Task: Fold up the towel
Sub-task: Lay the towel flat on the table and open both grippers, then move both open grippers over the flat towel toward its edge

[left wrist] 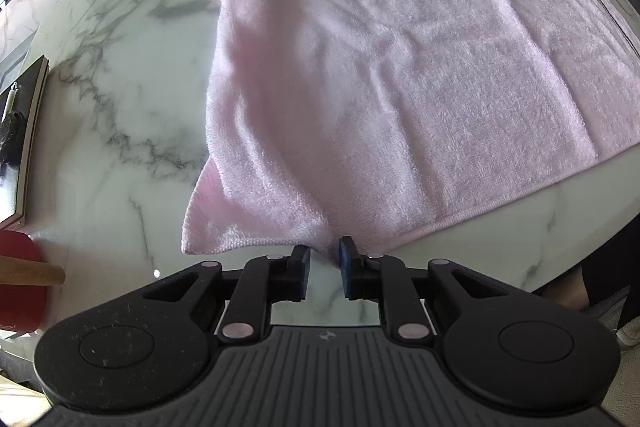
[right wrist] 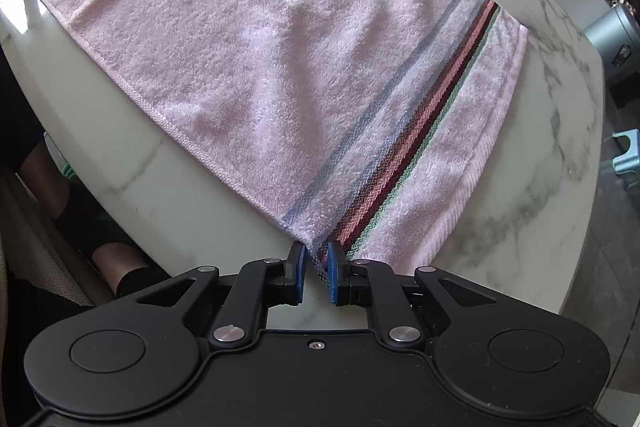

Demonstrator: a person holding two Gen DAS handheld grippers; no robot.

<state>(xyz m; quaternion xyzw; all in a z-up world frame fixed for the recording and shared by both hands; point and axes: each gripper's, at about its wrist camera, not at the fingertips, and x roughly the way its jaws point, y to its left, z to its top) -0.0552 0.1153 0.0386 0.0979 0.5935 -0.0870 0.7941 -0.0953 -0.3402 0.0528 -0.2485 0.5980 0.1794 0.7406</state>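
Pink terry towel (right wrist: 280, 67) on white marble table (left wrist: 120, 107): my right gripper (right wrist: 317, 267) pinches its striped near corner, my left gripper (left wrist: 325, 263) gapes at its near edge. Grasp step; next, left closes.

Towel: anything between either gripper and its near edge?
Nothing visible. The left gripper has the towel edge bunched right at its fingertips; the right gripper has the striped corner between its fingers. Bare marble table around.

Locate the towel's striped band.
Right wrist view: striped band crosses the pink terry towel near its right hem, ending between the right gripper fingers.
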